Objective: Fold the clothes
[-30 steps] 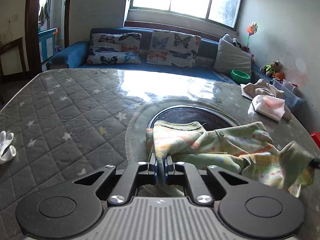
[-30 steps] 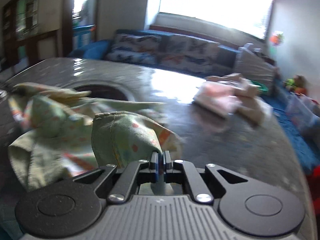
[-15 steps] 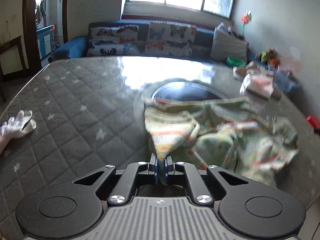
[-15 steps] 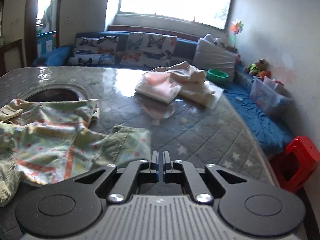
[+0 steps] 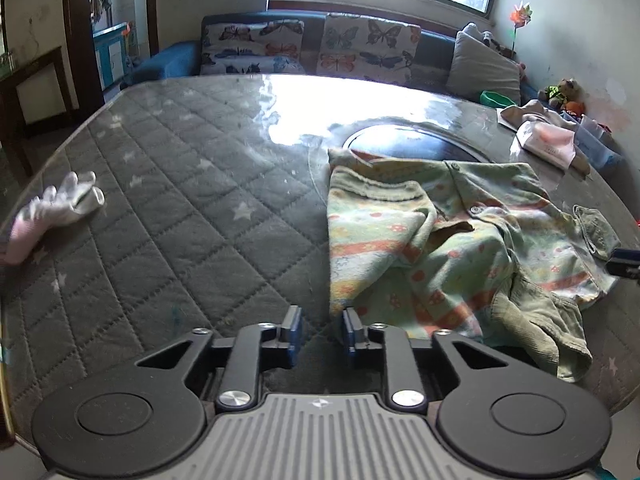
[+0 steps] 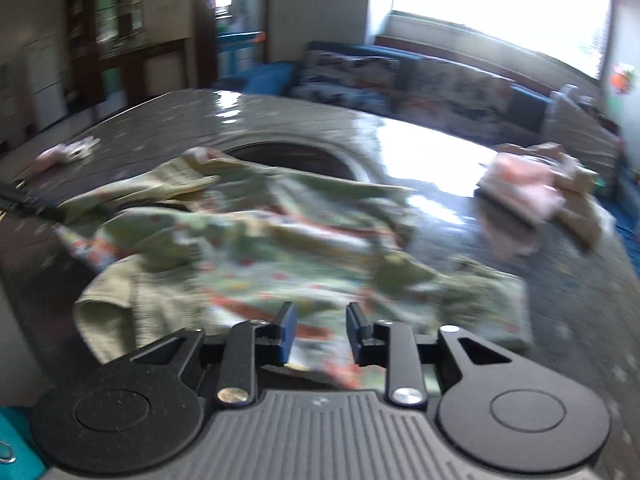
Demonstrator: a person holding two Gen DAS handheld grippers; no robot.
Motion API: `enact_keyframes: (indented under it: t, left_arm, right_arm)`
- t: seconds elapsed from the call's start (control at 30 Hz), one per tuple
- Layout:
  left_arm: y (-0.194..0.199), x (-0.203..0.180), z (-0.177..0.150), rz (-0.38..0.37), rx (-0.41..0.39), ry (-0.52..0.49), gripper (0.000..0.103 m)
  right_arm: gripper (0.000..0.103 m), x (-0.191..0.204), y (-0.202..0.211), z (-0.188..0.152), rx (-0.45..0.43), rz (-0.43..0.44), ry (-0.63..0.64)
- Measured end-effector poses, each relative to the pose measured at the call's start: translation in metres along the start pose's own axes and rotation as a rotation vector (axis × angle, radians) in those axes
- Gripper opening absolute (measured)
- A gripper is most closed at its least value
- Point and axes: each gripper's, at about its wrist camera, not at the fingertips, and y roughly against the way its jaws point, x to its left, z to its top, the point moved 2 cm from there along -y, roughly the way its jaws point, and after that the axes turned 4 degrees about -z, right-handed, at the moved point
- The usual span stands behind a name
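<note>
Both hand-held grippers have just been opening. The left hand-held gripper (image 5: 321,330) is spread a little, empty, with the green patterned shirt (image 5: 440,240) just beside its right finger. The right hand-held gripper (image 6: 320,330) is spread too, over the shirt. The shirt lies crumpled on the grey quilted tabletop (image 5: 168,216), right of middle. A blue sofa (image 5: 176,64) sits behind.

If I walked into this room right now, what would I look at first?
Probably the crumpled green shirt with orange stripes and little dots, lying on the grey quilted table just ahead of the two open grippers. Next, the small white glove alone at the table's left edge. Behind the table, the butterfly cushions sit on the blue sofa under the bright window.
</note>
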Motion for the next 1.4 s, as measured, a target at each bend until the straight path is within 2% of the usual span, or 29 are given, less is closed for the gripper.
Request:
enact_keyframes:
  t: [0.1, 0.33, 0.53, 0.73, 0.83, 1.0, 1.1, 1.23, 1.4]
  left_arm:
    - [0.002, -0.002, 0.006, 0.004, -0.015, -0.016, 0.044]
    - [-0.015, -0.009, 0.031, -0.020, -0.032, -0.026, 0.046]
    - [-0.059, -0.006, 0.060, -0.011, -0.022, -0.004, 0.046]
    - [-0.101, -0.007, 0.074, 0.013, 0.020, -0.006, 0.047]
    - [-0.109, -0.006, 0.074, 0.005, 0.023, 0.003, 0.044]
    - [-0.112, -0.011, 0.072, -0.028, 0.014, -0.007, 0.016]
    - [-0.110, -0.012, 0.071, -0.029, 0.001, -0.002, 0.006]
    - [-0.097, -0.001, 0.072, 0.001, -0.042, 0.034, 0.004]
    - [-0.058, 0.027, 0.069, 0.122, -0.144, 0.090, 0.004]
  right_arm:
    - [0.032, 0.019, -0.008, 0.004, 0.011, 0.045, 0.046]
    - [0.032, 0.046, -0.024, 0.003, 0.046, 0.113, 0.100]
    - [0.034, 0.055, -0.033, -0.002, 0.078, 0.134, 0.126]
    - [0.039, 0.054, -0.036, -0.002, 0.088, 0.133, 0.121]
    - [0.041, 0.053, -0.038, -0.002, 0.089, 0.133, 0.120]
    - [0.044, 0.052, -0.040, -0.002, 0.089, 0.131, 0.114]
    - [0.045, 0.053, -0.040, -0.002, 0.086, 0.128, 0.116]
    - [0.045, 0.053, -0.039, -0.002, 0.083, 0.126, 0.117]
    - [0.045, 0.052, -0.039, -0.002, 0.082, 0.128, 0.120]
